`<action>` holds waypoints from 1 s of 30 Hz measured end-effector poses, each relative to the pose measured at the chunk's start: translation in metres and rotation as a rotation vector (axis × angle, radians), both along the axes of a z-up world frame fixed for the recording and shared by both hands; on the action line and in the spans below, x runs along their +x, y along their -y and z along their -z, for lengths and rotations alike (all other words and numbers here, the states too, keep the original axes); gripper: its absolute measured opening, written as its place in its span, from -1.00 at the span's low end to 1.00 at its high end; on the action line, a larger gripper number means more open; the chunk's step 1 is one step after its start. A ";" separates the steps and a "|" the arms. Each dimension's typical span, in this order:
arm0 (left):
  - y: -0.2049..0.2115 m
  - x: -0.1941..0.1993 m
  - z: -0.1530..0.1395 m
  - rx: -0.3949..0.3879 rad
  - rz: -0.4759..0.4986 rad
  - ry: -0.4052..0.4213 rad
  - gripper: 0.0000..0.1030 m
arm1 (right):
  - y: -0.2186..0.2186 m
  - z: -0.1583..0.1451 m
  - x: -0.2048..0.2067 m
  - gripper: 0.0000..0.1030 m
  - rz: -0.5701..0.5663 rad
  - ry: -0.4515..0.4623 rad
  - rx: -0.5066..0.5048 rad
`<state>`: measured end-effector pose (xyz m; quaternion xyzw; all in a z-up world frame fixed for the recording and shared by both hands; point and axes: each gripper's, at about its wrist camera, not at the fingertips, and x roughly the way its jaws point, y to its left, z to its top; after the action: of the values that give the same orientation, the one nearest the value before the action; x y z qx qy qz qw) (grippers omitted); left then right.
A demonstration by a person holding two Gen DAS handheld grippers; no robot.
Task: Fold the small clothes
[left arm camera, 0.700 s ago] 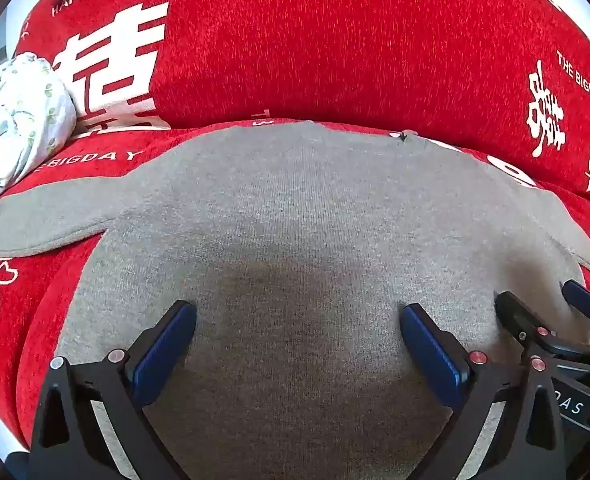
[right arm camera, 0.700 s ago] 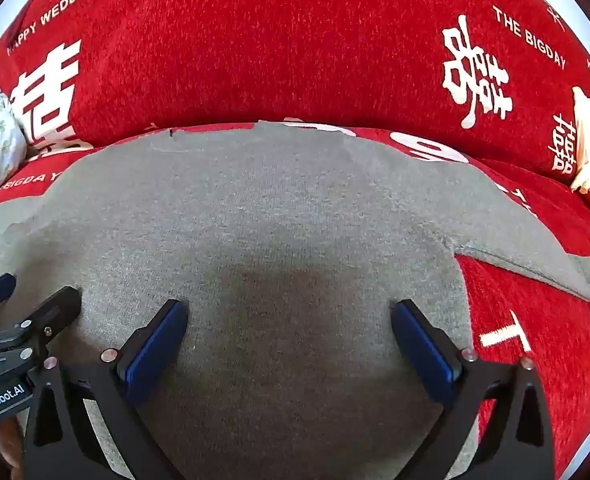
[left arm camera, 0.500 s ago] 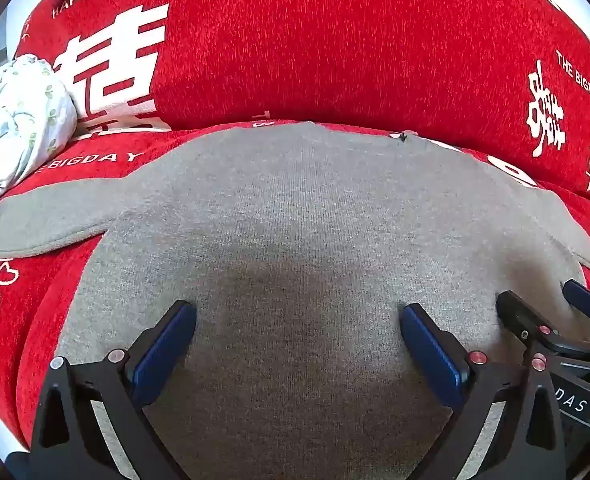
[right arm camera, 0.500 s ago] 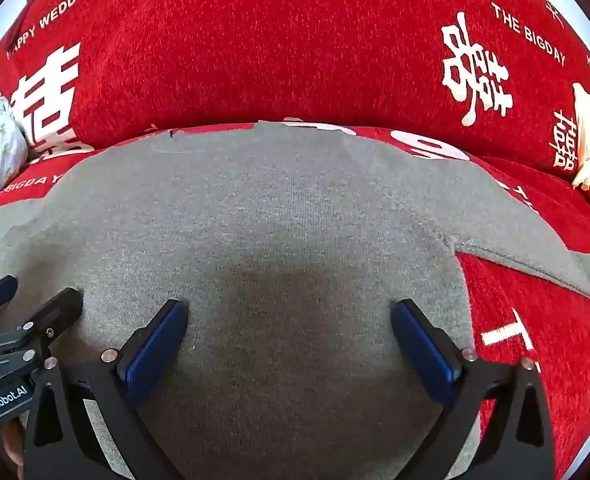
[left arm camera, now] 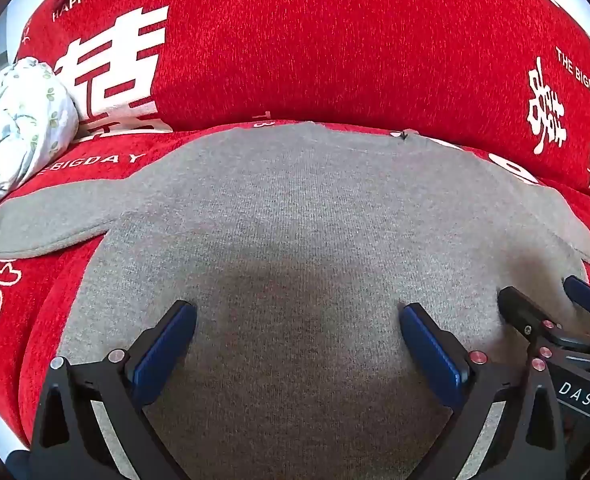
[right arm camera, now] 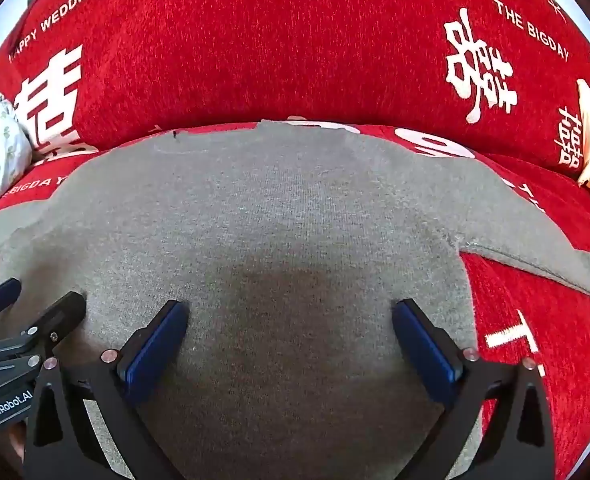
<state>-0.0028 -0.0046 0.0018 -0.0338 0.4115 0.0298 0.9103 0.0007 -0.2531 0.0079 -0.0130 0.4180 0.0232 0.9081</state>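
You held your left gripper and right gripper with jaws spread wide over the grey sweater, which lay flat across the frame's centre on the red sofa.

My left gripper had its jaws spread wide, the blue-padded fingers angled forward and outward with nothing between them. My right gripper stood the same way, jaws wide apart, its fingers gripping nothing. The two were side by side and close, each one's black tips showing at the edge of the other's view.
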 end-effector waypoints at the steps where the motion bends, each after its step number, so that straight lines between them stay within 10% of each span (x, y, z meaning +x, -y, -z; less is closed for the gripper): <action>1: 0.000 0.000 0.000 0.000 -0.001 -0.001 1.00 | 0.000 0.000 0.000 0.99 0.000 0.000 -0.001; 30: 0.001 0.002 -0.001 0.015 -0.030 -0.026 1.00 | -0.001 -0.002 0.012 1.00 -0.041 -0.085 -0.024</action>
<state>-0.0006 -0.0056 0.0026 -0.0328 0.4227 0.0471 0.9045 0.0131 -0.2524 0.0097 -0.0314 0.4562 0.0375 0.8885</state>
